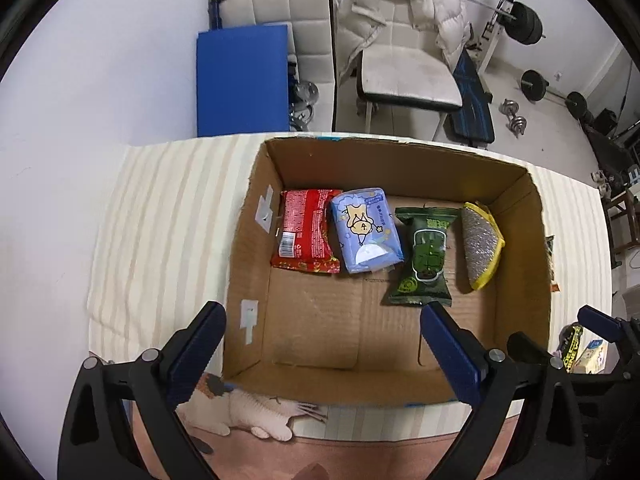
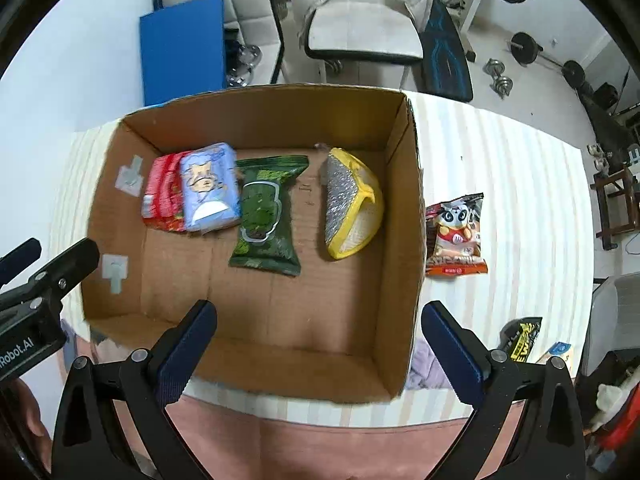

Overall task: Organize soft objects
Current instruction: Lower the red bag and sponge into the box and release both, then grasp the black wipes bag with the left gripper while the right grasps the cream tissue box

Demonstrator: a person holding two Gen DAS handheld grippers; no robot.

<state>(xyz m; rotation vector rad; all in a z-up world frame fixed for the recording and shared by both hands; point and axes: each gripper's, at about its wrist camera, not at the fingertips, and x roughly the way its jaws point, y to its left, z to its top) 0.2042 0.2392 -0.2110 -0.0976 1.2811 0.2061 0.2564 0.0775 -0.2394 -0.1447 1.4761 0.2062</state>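
Note:
An open cardboard box point(image 1: 256, 216) point(image 2: 404, 200) holds a red packet point(image 1: 306, 230) point(image 2: 162, 196), a light blue tissue pack point(image 1: 366, 230) point(image 2: 210, 188), a green packet point(image 1: 424, 256) point(image 2: 266, 216) and a yellow-edged scouring sponge point(image 1: 482, 246) point(image 2: 352, 204) in a row at its far side. My left gripper point(image 1: 324, 344) is open and empty above the box's near edge. My right gripper point(image 2: 320, 340) is open and empty above the box's near right corner. A snack bag with a cartoon figure point(image 2: 458, 236) lies on the table right of the box.
The box sits on a cream striped tablecloth point(image 1: 160, 208) point(image 2: 512, 160). More packets point(image 2: 524, 338) lie near the table's right front corner. A chair point(image 1: 404, 76) with a white jacket, a blue board point(image 1: 242, 80) and gym weights point(image 1: 528, 24) stand beyond the table.

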